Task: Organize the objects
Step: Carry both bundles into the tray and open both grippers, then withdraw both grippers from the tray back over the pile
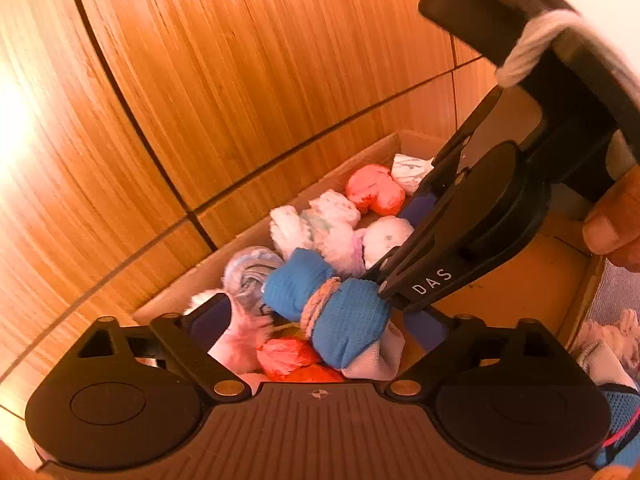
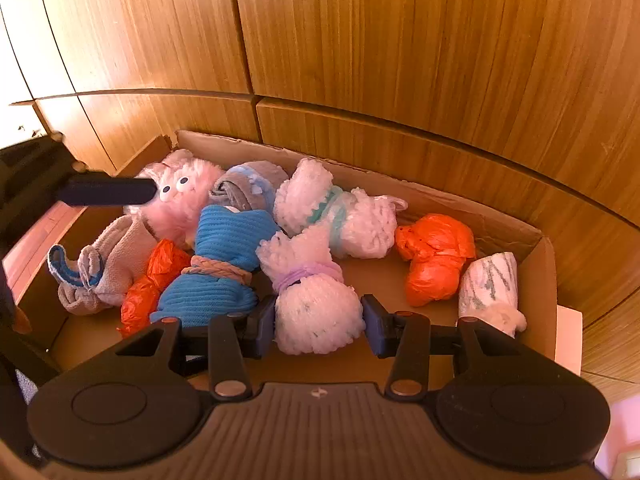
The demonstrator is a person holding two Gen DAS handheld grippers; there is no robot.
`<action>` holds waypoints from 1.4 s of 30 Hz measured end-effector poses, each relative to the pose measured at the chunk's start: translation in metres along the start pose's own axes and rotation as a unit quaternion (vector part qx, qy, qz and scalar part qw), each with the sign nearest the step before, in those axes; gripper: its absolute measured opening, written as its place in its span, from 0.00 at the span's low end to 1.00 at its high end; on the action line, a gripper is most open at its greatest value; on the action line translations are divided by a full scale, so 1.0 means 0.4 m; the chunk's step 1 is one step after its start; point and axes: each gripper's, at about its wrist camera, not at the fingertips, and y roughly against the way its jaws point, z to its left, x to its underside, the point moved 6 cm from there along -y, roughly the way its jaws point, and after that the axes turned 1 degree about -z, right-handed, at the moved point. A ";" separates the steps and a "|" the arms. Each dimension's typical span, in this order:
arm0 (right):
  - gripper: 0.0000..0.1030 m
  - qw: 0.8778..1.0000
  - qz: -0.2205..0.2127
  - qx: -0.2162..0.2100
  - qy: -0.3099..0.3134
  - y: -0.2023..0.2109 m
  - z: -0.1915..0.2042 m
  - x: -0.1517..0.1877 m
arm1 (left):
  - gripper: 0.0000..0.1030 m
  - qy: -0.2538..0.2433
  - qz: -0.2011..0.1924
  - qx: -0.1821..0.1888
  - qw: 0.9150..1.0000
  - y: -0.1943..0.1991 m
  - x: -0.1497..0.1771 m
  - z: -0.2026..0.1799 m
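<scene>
**Rolled bundles in the cardboard box, right gripper on the white one**

Behind everything stands a wooden panel wall (image 2: 400, 40) with dark seams. In front of it lies an open cardboard box (image 2: 544, 264), and all the bundles lie inside it, crowded toward its left and back part.

The left gripper (image 1: 316, 322) stands wide open over the left part of the box; the blue bundle (image 1: 328, 312) lies between its blue pads, but the pads do not press on it. A braided beige band is tied around the middle of this bundle. In the right wrist view, one finger of the left gripper reaches in from the left, just beside the pink fluffy toy with round eyes (image 2: 180, 196).

The right gripper (image 2: 320, 320) is narrow and holds the white fluffy bundle with a purple band (image 2: 316, 308): both pads touch its lower end, one on each side. This bundle lies near the middle front of the box, touching the blue one.

Behind it lies a second white bundle with a green band (image 2: 340, 212). To the right are an orange plastic bundle (image 2: 436, 256) and a white roll with grey marks (image 2: 488, 284). To the left lie another orange piece (image 2: 152, 280) and a grey cloth bundle (image 2: 104, 268).
</scene>
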 end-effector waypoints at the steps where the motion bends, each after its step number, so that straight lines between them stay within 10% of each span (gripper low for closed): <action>1: 0.42 1.000 0.001 0.001 0.000 0.000 0.001 -0.001 | 0.94 0.000 0.000 0.000 1.000 0.005 -0.001 0.001; 42: 0.73 0.998 -0.055 0.033 0.000 0.286 0.054 0.027 | 1.00 0.156 0.021 -0.042 0.987 0.220 -0.006 0.057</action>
